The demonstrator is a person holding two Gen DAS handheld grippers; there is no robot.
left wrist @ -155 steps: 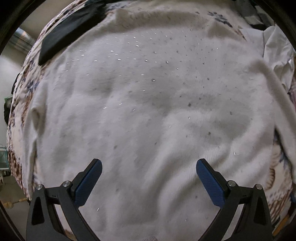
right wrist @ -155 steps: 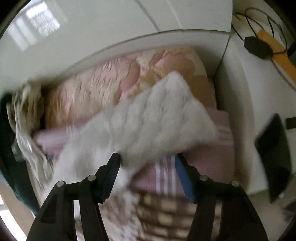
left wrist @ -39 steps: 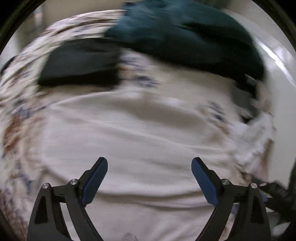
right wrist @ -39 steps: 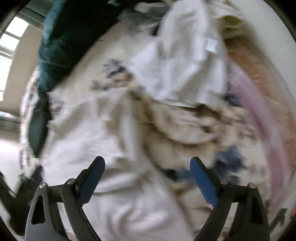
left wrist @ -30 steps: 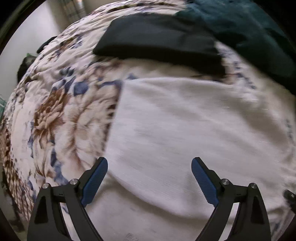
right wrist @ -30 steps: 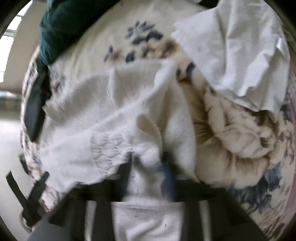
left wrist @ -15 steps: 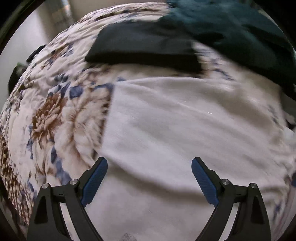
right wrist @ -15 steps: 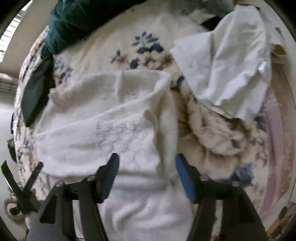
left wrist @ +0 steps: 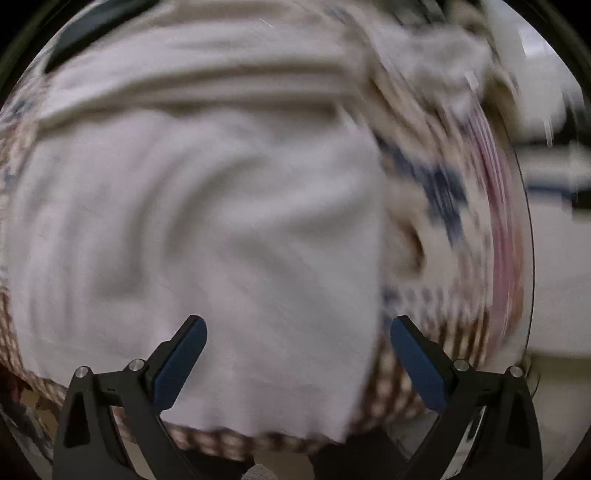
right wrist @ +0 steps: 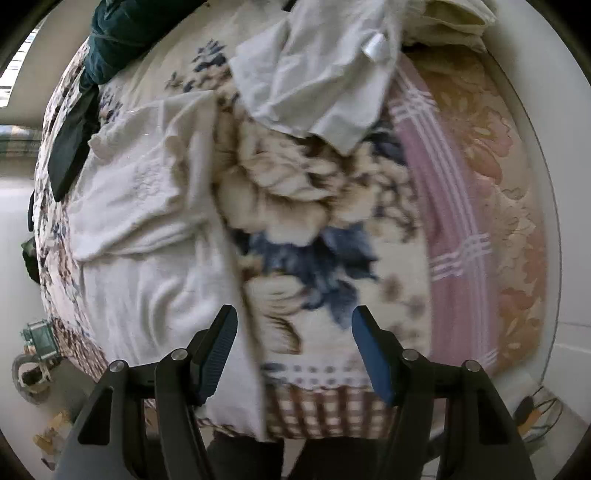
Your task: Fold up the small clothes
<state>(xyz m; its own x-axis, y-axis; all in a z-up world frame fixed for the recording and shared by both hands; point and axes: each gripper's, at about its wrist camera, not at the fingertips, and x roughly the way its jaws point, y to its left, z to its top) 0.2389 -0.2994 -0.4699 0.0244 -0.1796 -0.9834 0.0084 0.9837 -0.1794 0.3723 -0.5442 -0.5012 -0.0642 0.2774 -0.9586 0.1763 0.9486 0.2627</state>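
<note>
Left gripper [left wrist: 298, 360] pointing down at bed, jaws opening wide, nothing between blue pads [left wrist: 180, 363]. Left wrist view heavily motion-blurred. White knit garment [left wrist: 207, 229] directly under and ahead of jaws, spread flat, filling most of view; its right edge just inside right pad, its near hem at edge of floral blanket [left wrist: 436, 206]. Fine detail not readable through blur.

Right gripper [right wrist: 294, 350] pointing steeply down, jaws open about half width, empty. Same white knit garment [right wrist: 147, 236] left of jaws, right edge passing just beside left pad [right wrist: 218, 350]; area between jaws showing only floral blanket [right wrist: 306, 229], blue flower print. Garment not touched by either pad. Long axis running near to far, from near bed edge toward dark items at far left; upper part folded over lower part, crease crossing garment at about mid-length, embroidered patch on folded layer. Right edge straight, slightly slanted.

Further back: wrinkled white cloth [right wrist: 317, 77] lying on blanket, apart from knit garment. Pink striped sheet [right wrist: 454, 229] along right side of blanket. Far left: flat black folded item [right wrist: 72, 151] just beside garment's far corner, dark teal fabric [right wrist: 122, 33] beyond it.
</note>
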